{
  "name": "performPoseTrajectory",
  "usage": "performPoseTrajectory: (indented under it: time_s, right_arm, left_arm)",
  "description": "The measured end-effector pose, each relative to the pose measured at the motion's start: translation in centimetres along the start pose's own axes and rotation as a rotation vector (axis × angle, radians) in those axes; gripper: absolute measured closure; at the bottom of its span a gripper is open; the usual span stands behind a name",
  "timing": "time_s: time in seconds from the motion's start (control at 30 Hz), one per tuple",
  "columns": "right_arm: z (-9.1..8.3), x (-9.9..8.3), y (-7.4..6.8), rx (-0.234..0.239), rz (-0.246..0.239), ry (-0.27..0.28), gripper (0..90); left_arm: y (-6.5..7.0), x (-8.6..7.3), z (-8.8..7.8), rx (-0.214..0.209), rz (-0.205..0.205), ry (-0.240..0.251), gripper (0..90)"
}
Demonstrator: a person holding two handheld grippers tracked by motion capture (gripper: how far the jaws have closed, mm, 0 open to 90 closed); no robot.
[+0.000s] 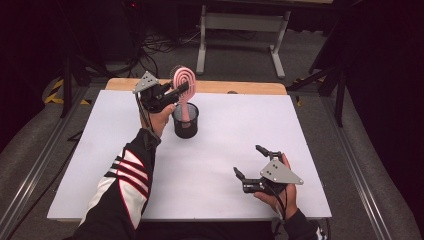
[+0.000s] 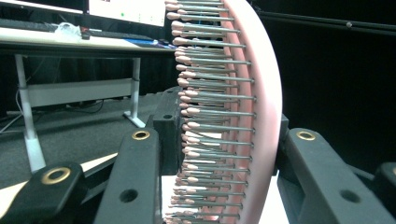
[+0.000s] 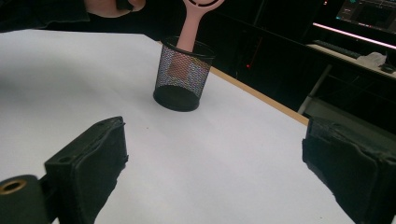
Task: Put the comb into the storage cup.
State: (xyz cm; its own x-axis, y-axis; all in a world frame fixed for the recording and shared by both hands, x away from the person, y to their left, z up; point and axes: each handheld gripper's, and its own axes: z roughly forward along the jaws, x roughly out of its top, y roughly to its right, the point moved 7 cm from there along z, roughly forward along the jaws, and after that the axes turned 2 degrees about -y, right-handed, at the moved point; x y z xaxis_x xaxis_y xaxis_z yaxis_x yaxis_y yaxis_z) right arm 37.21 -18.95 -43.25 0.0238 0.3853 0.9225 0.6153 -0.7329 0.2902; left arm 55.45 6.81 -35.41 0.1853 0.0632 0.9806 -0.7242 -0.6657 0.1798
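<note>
High view: left gripper [image 1: 180,90] clamps the pink hairbrush [image 1: 185,82], its handle standing in the black mesh cup [image 1: 185,122] near the worktop's [image 1: 225,150] far edge, while right gripper [image 1: 250,161] rests spread apart near the front-right corner.

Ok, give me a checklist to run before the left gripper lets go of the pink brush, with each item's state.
1. Left gripper holds the pink hairbrush by its head, one finger against the bristles, one against the back: ok.
2. Brush handle is inside the black mesh cup: ok.
3. Handle end resting on the cup's bottom: cannot tell, the mesh blurs it.
4. Cup stands upright on the white table: ok.
5. Right gripper is open, holds nothing and sits well apart from the cup: ok.
6. Brush will stay put once released: cannot tell; the head rises high above the rim.
</note>
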Motion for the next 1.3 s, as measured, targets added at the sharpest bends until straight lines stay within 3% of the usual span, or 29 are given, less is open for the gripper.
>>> performPoseTrajectory:
  time_s: [0.57, 1.3]
  right_arm:
    - [0.1, -0.1, -0.1, 0.006, -0.002, -0.004, 7.1]
    - [0.3, -0.3, -0.3, 0.01, -0.01, -0.024, 7.2]
  left_arm:
    - [-0.5, -2.3, 0.3, 0.001, -0.044, -0.021, 62.8]
    - [-1.6, -3.2, 0.4, 0.022, -0.092, -0.02, 62.6]
